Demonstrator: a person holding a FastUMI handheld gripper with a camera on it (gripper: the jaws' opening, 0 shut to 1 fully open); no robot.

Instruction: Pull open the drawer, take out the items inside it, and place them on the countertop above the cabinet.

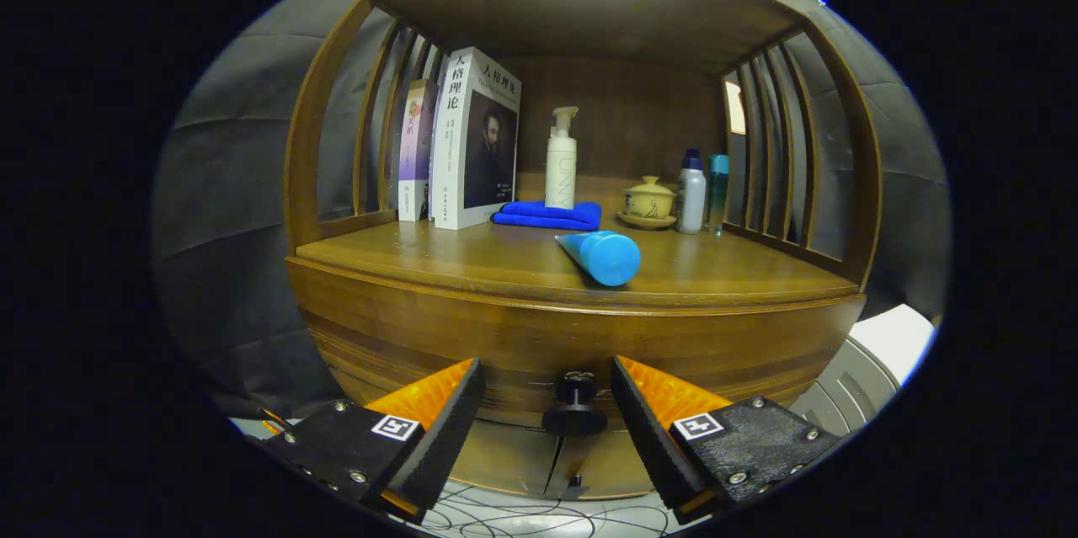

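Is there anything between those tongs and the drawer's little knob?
Nothing visible. The tongs are open, with the knob in the gap between their fingers, touching neither. The drawer looks closed.

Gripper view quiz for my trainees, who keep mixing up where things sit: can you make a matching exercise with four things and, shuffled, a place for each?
Things:
1. drawer knob
2. blue tube
3. pump bottle
4. lidded cup

Places:
A. standing at the back of the folded blue cloth
B. lying on the countertop near its front edge
C. on a saucer, left of two small bottles
D. between the open fingers of the gripper, untouched

Pairs: 1-D, 2-B, 3-A, 4-C
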